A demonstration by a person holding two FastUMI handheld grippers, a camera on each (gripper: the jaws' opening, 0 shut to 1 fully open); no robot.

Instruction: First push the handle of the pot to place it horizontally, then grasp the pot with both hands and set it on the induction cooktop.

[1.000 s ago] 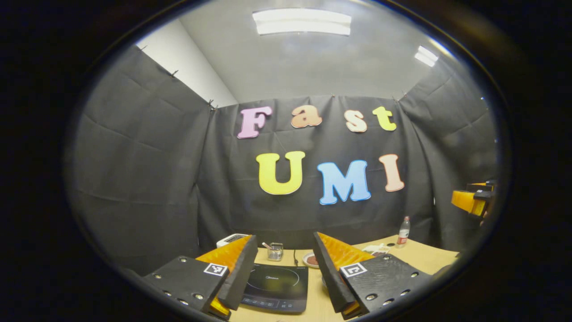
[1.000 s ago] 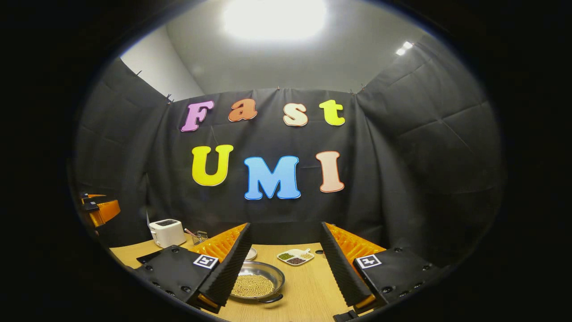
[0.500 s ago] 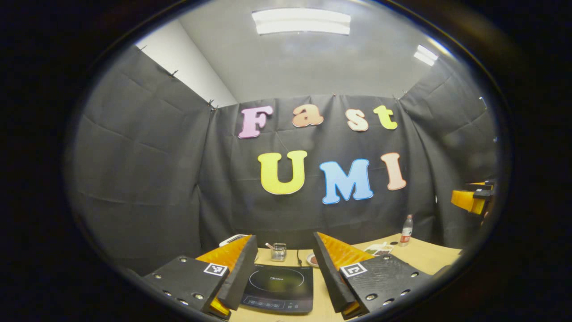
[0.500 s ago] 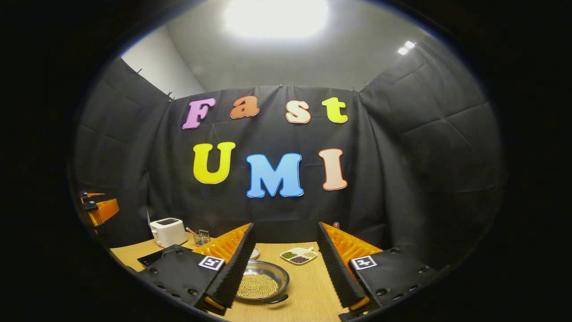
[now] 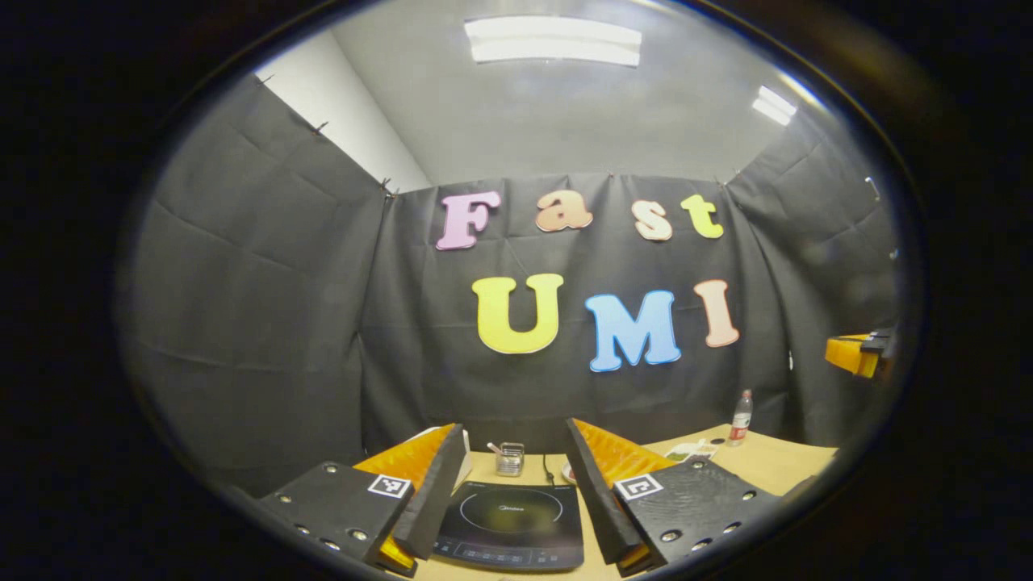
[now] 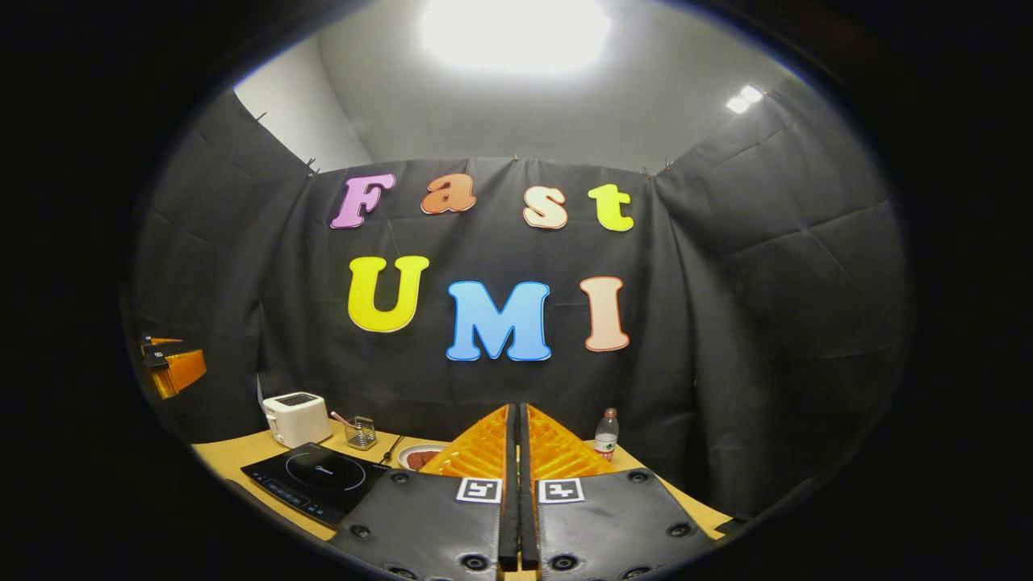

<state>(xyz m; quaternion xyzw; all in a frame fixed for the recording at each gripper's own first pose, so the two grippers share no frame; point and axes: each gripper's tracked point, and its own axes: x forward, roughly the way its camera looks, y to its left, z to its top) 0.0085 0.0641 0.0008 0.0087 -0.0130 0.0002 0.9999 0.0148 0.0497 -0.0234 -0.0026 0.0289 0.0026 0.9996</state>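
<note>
Left gripper view: left gripper [image 5: 516,492] spread wide as half a second back, hovering with the induction cooktop [image 5: 510,524] framed between its fingers on the table [image 5: 775,464], slightly nearer than before; right gripper [image 5: 857,355] glimpsed at the far right edge. Right gripper view: right gripper [image 6: 519,484] now clenched on nothing where it gaped half a second ago; pot gone from sight behind the closed fingers, exact spot impossible to tell. Probably readied as a closed wedge for nudging the handle level, the push itself not yet begun.
</note>
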